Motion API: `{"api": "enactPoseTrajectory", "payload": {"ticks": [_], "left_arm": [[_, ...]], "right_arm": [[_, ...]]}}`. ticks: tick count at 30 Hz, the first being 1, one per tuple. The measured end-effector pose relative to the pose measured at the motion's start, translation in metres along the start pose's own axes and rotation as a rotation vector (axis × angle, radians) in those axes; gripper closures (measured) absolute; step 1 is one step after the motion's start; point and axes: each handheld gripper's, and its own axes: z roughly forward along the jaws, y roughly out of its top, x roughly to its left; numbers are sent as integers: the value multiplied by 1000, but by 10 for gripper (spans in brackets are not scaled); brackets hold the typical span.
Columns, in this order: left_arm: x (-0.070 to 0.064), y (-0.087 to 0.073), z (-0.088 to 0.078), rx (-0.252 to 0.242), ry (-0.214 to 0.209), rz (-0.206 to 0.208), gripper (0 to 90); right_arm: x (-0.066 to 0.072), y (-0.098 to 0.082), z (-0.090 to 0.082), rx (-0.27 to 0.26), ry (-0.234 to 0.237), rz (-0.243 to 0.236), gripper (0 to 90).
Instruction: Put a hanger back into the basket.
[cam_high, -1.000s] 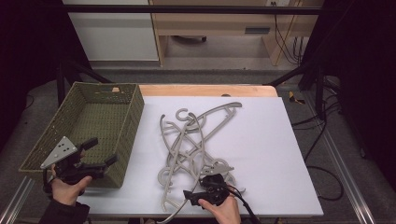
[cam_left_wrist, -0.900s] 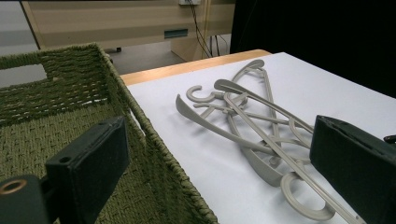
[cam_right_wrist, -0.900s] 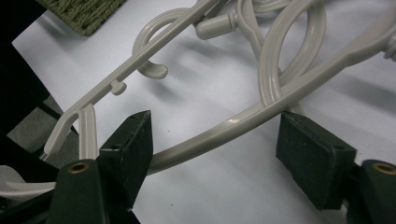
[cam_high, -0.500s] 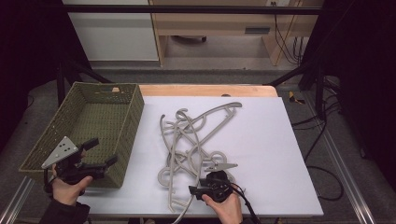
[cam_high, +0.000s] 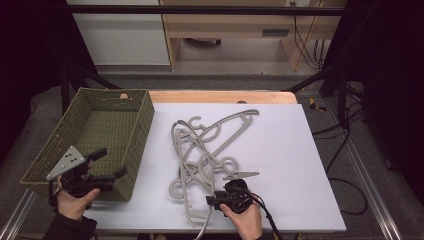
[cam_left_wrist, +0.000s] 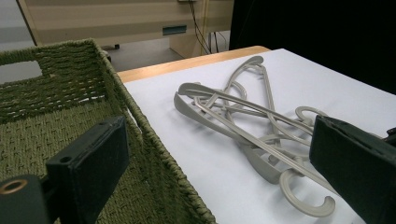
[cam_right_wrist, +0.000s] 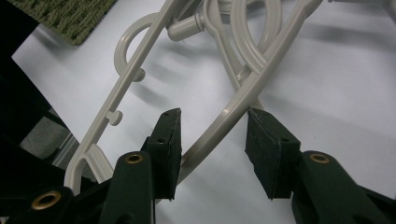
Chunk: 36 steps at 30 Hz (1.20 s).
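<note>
Pile of tangled grey plastic hangers (cam_high: 205, 150) on white table (cam_high: 300, 165), my right tongs (cam_right_wrist: 212, 140) just closing, one hanger arm between the jaws, not yet pinched

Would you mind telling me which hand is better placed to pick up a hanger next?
The right: its tool already straddles a hanger's arm, jaws just closing. The left tool hangs open over the basket.

Both grippers are black. The left gripper (cam_high: 107, 162) carries a grey three-cornered plate (cam_high: 67, 161) on top, nearest the green basket (cam_high: 85, 107); its flat rectangular pads (cam_left_wrist: 98, 151) are matte. The right gripper (cam_right_wrist: 212, 140) shows brass-coloured screws (cam_right_wrist: 134, 158) and trails a black cable (cam_high: 265, 212). A dark sleeve (cam_high: 67, 229) covers the left forearm.
</note>
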Motion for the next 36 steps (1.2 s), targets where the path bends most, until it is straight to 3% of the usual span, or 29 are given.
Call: {"api": "enactPoseTrajectory", "payload": {"ticks": [6, 13, 21, 30, 36], "left_arm": [[-1, 0, 0, 1, -3, 2, 45], [-1, 0, 1, 4, -4, 4, 46], [-1, -1, 2, 8, -3, 5, 47], [-1, 0, 1, 6, -3, 3, 47], [-1, 0, 1, 4, -4, 2, 47]], "right_arm": [[-3, 3, 6, -3, 52, 28, 543], [-2, 3, 8, -21, 74, 47, 495], [2, 4, 12, -21, 33, 25, 570], [0, 4, 8, 38, -1, 26, 653], [-3, 4, 4, 82, -50, 6, 692]]}}
